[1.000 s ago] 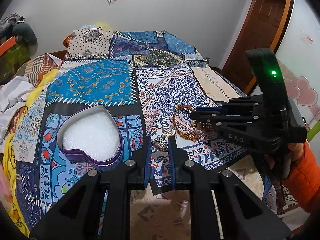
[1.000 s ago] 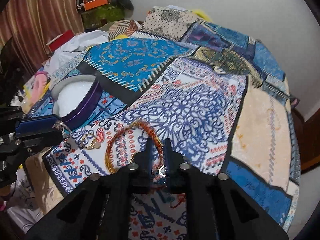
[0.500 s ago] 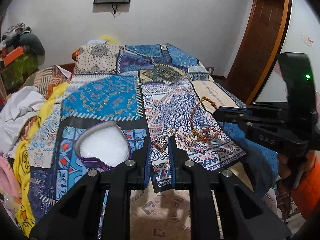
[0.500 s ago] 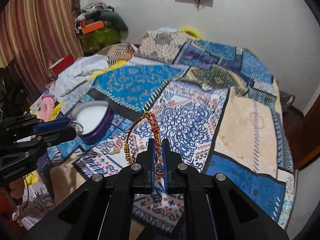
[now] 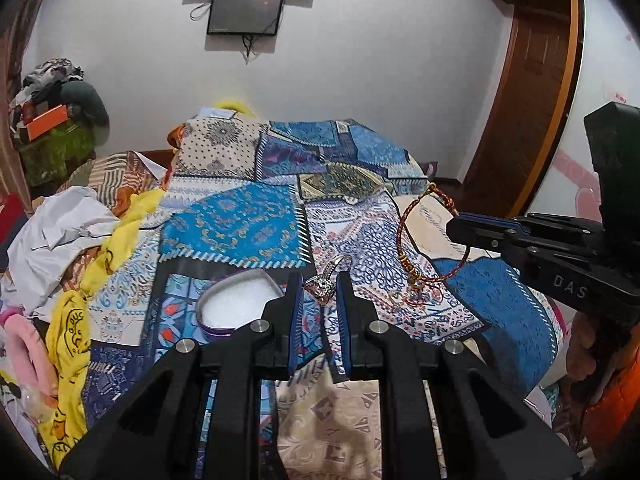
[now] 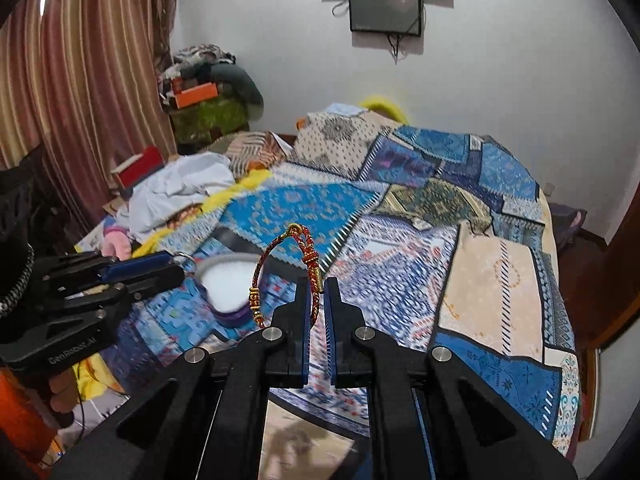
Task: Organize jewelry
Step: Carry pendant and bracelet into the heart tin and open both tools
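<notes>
Woven red-gold cord bracelet [image 6: 280, 272]; shiny metal ring [image 5: 326, 280]; glossy purple tin [image 5: 224, 312], white foam lining; matt printed cloth bedspread [image 5: 248, 224].

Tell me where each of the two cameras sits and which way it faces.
Left wrist: rides on the left tool, looking down its fingers over the bed; it grips a ring; the right tool and a hand show at right.
Right wrist: rides on the right tool, facing the bed and curtain; it grips a bracelet; the left tool shows at left.
Shared: heart-shaped tin, bedspread, wall screen.
</notes>
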`<state>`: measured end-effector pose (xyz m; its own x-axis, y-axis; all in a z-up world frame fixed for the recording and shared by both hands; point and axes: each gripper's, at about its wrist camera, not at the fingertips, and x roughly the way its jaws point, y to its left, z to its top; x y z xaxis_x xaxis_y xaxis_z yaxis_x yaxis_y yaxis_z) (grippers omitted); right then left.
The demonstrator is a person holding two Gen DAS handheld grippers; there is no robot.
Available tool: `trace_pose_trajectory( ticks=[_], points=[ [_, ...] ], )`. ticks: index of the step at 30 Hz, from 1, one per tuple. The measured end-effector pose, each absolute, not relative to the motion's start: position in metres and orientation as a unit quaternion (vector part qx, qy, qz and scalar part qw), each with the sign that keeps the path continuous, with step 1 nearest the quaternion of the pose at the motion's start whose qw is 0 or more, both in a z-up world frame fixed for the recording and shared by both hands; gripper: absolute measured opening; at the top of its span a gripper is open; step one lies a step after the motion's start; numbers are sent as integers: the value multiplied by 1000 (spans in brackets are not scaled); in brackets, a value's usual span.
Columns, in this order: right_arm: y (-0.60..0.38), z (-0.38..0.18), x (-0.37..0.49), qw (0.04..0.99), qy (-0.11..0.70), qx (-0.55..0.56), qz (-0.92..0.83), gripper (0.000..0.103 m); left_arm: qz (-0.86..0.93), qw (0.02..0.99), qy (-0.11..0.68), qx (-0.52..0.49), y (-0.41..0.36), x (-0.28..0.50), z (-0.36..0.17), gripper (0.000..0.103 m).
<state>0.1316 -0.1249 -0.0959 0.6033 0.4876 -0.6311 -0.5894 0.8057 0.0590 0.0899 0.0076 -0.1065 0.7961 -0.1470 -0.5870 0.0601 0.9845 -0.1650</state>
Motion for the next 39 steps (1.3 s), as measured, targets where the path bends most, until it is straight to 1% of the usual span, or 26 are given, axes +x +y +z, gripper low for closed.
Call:
trace_pose_trajectory(
  ticks=[7, 13, 22, 30, 39],
  points=[
    [-100, -91, 125, 892, 313, -71, 317, 6, -30, 949, 306, -69, 27, 86, -104, 15],
    [-69, -100, 132, 885, 322, -70, 327, 6, -8, 949, 306, -75, 51, 86, -109, 15],
    [-30, -134, 147, 859, 372, -78, 343, 6, 16, 942, 324, -88, 81, 96, -128, 15],
    [-12, -169, 169, 839, 419, -83, 337, 6, 6, 932, 348, -97, 89, 115, -150, 15],
    [-3, -190, 176, 821, 443, -116, 339, 6, -27, 910, 391, -135, 92, 147, -189, 15]
  ],
)
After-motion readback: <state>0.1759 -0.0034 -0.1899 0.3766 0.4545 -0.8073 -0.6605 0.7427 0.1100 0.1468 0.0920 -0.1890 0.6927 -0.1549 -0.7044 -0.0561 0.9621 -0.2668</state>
